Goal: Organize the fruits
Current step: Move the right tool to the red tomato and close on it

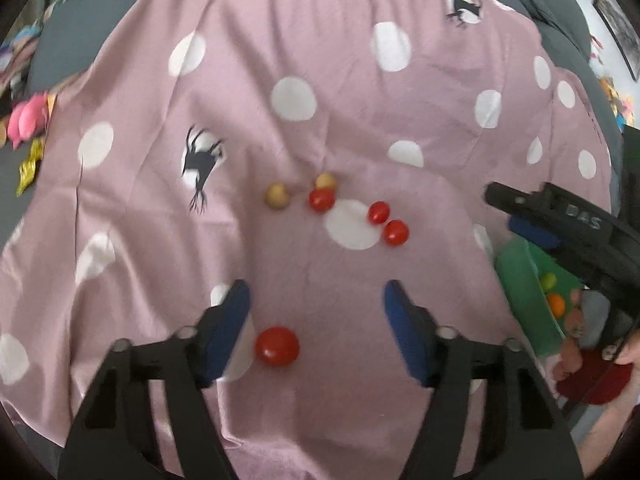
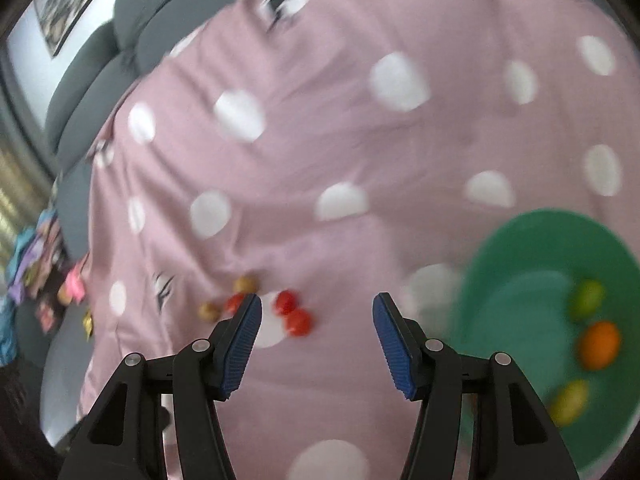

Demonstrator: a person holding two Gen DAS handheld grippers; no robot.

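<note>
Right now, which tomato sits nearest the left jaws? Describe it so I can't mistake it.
On the pink polka-dot cloth, look just ahead of the left gripper. A lone red tomato lies there beside its left pad, well apart from the tomato cluster farther out.

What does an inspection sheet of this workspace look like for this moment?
Surface: pink cloth with white dots, wrinkled, spread over a grey sofa.
Job's things: four red tomatoes loose on the cloth, the nearest one between the left fingers; two tan fruits beside them; green bowl holding an orange fruit and two yellow-green ones.
Clutter: pink toy and gold wrappers off the cloth's left edge.
Grippers: left gripper open, nothing pressed; right gripper open, empty.
Cables: nothing seen.
Surroundings: framed picture on the wall.
</note>
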